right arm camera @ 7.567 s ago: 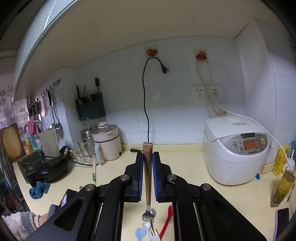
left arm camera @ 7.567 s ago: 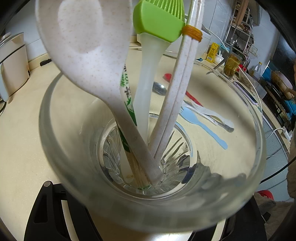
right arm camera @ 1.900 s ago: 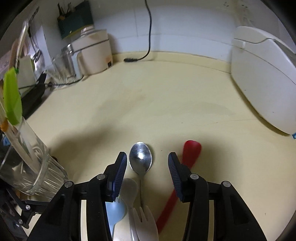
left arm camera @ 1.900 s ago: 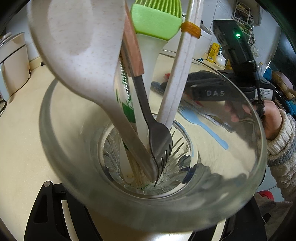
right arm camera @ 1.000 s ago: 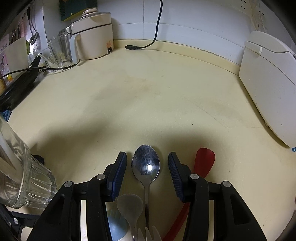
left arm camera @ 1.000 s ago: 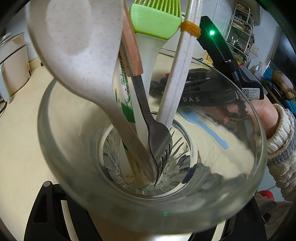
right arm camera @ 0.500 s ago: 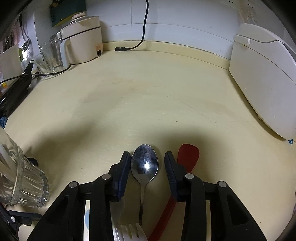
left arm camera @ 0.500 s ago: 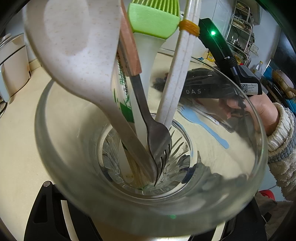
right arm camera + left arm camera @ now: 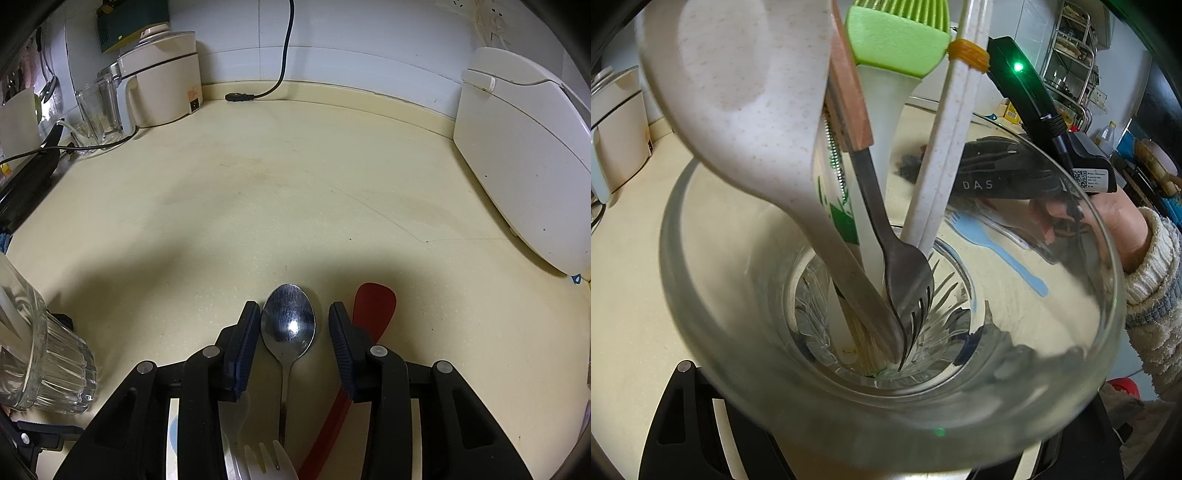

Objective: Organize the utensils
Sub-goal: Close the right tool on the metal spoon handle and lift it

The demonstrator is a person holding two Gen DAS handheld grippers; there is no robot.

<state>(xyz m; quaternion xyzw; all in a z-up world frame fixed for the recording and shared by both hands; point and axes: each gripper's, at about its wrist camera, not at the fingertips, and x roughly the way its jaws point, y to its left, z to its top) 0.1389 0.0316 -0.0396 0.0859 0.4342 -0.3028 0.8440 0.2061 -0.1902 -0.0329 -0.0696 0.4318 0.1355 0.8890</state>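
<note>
Both grippers were at work over the cream countertop (image 9: 295,177); the left gripper (image 9: 871,443) was clamped on the clear glass tumbler (image 9: 713,332), and the right gripper (image 9: 291,332) stood unclosed, its jaws having just narrowed to either side of the steel spoon (image 9: 288,325) without pressing on it. By the look of it the sorting was well past half done; inside the tumbler already stood a speckled white ladle (image 9: 738,103), a green silicone brush (image 9: 897,40), banded white chopsticks (image 9: 945,155), a wood-handled fork (image 9: 905,273) and wrapped bamboo chopsticks (image 9: 834,206). Left flat on the counter were the steel spoon, a red spoon (image 9: 373,306), a blue fork (image 9: 997,247), a white fork (image 9: 266,461) and a translucent spoon (image 9: 236,410). The right hand (image 9: 1115,221), in a knit sleeve (image 9: 1156,295), angled its gripper steeply down at the spoon's bowl; the left sat equally tilted, steadying the tumbler.
</note>
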